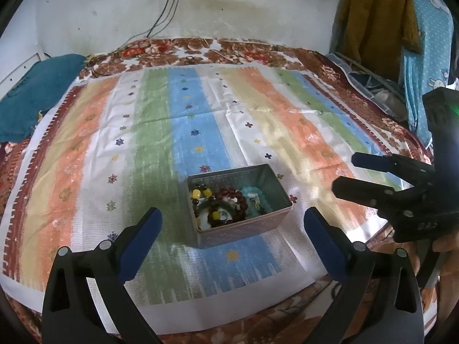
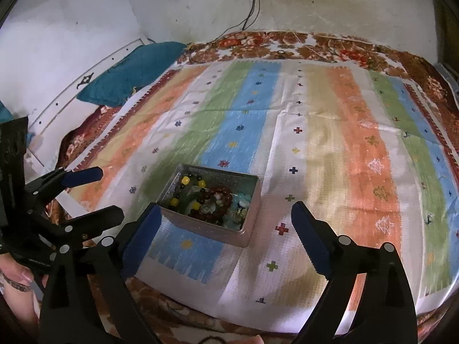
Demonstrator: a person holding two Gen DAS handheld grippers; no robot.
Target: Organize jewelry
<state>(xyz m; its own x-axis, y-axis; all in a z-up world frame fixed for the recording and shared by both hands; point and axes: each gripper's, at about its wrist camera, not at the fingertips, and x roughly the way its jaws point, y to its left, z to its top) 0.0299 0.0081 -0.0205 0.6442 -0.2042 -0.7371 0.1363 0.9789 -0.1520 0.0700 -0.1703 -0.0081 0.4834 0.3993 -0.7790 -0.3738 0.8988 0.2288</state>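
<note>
Two black grippers with blue finger pads are in my hands, one in each, both held above a bed covered by a striped cloth in orange, green, blue, yellow and white. My left gripper has its fingers spread wide apart and holds nothing. My right gripper is also spread wide apart and empty.

A small rectangular silver metal tin, open at the top, sits on the striped cloth. Seen from the left wrist, the tin lies between and just beyond my left gripper's two fingertips. Seen from the right wrist, the tin sits just beyond my right gripper's left fingertip, very close to it; I cannot tell whether they touch.

Inside the tin lies a heap of jewelry: a dark red beaded bracelet, a string of yellow and black beads, and pale turquoise beads against the tin's right wall. Something pale lies beneath them, too tangled to make out.

Far beyond the tin, a teal cushion rests at the cloth's far left edge, against a stained white wall. A brown floral bedsheet borders the cloth.
</note>
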